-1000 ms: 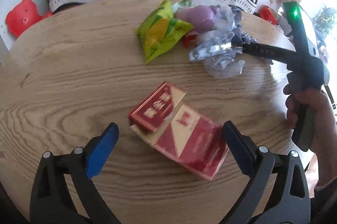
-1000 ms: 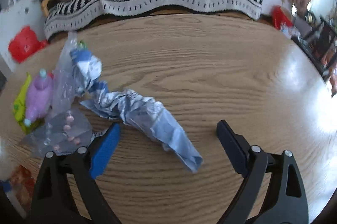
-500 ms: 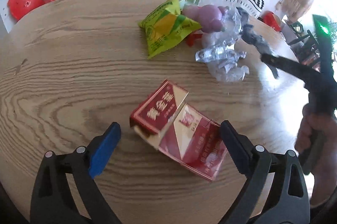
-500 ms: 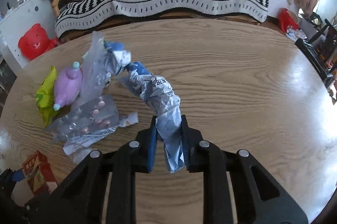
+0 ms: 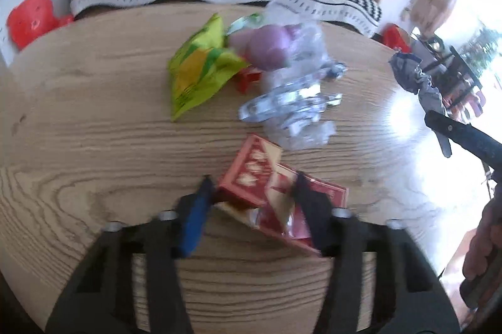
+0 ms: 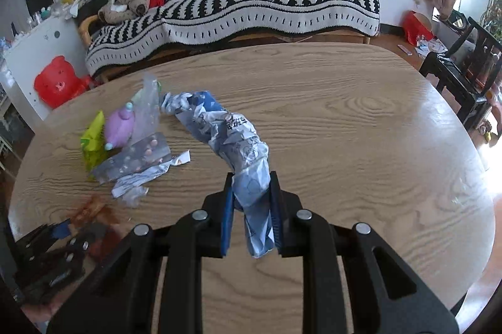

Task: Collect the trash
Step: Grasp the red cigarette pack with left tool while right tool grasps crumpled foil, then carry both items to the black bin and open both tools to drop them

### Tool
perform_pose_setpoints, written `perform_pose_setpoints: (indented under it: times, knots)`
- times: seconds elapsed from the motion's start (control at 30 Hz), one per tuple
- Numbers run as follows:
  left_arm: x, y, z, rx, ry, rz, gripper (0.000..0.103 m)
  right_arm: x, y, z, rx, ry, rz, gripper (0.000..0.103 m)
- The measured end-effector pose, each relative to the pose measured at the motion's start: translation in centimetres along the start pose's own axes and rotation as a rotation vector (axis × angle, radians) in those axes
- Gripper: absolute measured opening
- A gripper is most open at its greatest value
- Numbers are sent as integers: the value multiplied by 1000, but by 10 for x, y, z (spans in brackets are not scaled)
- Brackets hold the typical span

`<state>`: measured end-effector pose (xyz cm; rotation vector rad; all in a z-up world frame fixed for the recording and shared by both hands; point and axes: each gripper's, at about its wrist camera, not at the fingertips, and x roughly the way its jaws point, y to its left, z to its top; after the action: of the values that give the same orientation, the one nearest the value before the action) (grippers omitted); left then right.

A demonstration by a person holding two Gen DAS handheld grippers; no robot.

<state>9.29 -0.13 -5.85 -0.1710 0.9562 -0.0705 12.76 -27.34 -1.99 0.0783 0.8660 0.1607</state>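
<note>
Left hand-held gripper (image 5: 251, 193) jaws closing around the flattened red-and-gold cardboard packet (image 5: 276, 202) at 6 o'clock on the wooden table (image 5: 94, 114), for collection; right hand-held gripper (image 6: 251, 193) clamps the crumpled blue-white paper wrapper (image 6: 241, 152), clear of the table.

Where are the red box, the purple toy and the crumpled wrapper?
Red box (image 5: 251, 177), left wrist view, its open lid.
Purple toy (image 6: 119, 130), right wrist view, its body.
Crumpled wrapper (image 6: 238, 142), right wrist view, its printed middle.

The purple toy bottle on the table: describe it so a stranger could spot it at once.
Start at the oval wooden table before the striped sofa. In the litter at its left end, between the yellow-green snack bag and the clear plastic wrap, lies the purple toy bottle. It alone is rounded, smooth and lilac, with pale teal tips.
</note>
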Motion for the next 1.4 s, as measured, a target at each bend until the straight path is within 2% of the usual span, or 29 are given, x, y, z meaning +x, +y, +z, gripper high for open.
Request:
perform_pose_setpoints:
  times: [0.23, 0.4, 0.6, 0.7, 1.0, 1.23, 1.4]
  knots:
    - [-22, -22, 5, 48, -52, -49, 29, -40, -31, -16, 37, -27, -12, 21]
    - [-43, -40, 9, 72, -101, -97, 29, -66, -60, -26, 79, -56, -26, 21]
    - [-61, -79, 13, 121, -156, -141, 29, -99, -101, -43, 146, -83, -59, 21]
    - [-64, -110, 9, 175, -168, -166, 29, -117, -126, -55, 183, -100, -83, 21]
    - [-69, -230, -21, 354, -151, -338, 29, -169, -220, -109, 339, -130, -185, 21]
    - [-62, -334, -74, 532, -109, -485, 29, -209, -306, -172, 520, -139, -264, 21]
    - [-46, -398, -114, 652, -41, -563, 29, -218, -362, -223, 649, -86, -305, 21]
